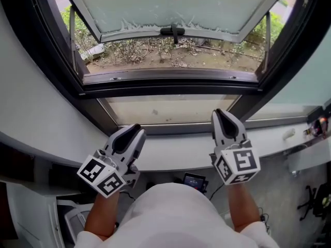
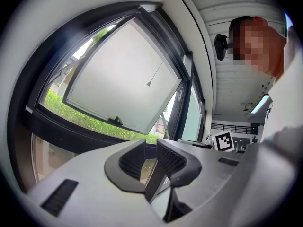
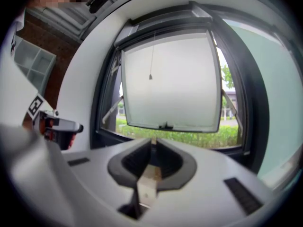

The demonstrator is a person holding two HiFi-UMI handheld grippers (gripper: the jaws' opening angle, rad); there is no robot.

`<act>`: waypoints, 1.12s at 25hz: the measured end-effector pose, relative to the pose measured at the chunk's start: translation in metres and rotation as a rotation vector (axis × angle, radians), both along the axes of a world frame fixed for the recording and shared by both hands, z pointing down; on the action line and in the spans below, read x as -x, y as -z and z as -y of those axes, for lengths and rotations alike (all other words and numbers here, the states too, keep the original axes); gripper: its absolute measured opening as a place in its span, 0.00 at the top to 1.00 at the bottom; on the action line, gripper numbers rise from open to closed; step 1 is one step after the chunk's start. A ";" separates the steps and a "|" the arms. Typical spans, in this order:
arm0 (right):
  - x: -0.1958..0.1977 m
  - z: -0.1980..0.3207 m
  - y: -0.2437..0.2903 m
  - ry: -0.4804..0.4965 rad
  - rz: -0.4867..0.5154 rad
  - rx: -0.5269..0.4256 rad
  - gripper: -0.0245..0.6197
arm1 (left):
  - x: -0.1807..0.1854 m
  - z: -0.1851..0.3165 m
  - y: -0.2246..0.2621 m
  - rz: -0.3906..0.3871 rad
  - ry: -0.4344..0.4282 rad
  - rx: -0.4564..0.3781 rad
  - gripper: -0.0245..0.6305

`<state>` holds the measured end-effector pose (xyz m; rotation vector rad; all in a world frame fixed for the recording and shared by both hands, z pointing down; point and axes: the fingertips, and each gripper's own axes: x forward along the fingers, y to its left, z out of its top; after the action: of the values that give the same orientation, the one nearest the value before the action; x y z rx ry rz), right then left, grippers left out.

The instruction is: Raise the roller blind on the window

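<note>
My left hand-held gripper (image 2: 150, 148) has its jaws spread a moderate way with nothing between them; through the gap I see only the window beyond. My right hand-held gripper (image 3: 152, 145) has its jaws drawn close, with a narrow slit left between the pads, and I can make out nothing pinched there. Both are low and near me, just above the white sill (image 1: 170, 156), pointing towards the glass, the left one canted inward.

Beyond the sill is the dark frame, then the frosted sash (image 1: 170, 4), swung outward with its handle (image 1: 173, 31) at the lower edge.

No view shows the roller blind's fabric. The only part I see is its pull cord (image 3: 150, 77), a thin line ending in a small toggle and hanging at the top middle of the opening, far above both grippers. I judge the blind sits rolled at the window head, its long axis running left to right. The cord hangs straight down.

I expect the cord to be light, limp and quick to swing, and the toggle small and slippery. The hold I would choose is on the cord just above the toggle, so the toggle stops any slip.
</note>
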<state>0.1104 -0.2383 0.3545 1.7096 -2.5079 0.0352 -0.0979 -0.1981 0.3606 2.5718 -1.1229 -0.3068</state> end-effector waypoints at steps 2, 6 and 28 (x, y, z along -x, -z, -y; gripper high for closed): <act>-0.001 -0.002 -0.008 -0.004 -0.003 0.020 0.89 | 0.002 -0.002 -0.008 0.000 0.001 0.021 0.83; 0.001 -0.006 -0.021 -0.009 -0.002 0.050 0.89 | 0.006 -0.007 -0.020 -0.001 -0.003 0.052 0.84; 0.038 -0.042 -0.079 -0.075 0.053 0.224 0.90 | 0.037 -0.039 -0.067 -0.009 -0.108 0.171 0.84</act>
<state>0.0726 -0.1958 0.4335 1.7297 -2.3686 0.3574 -0.1347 -0.1589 0.4279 2.4662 -0.9587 -0.1879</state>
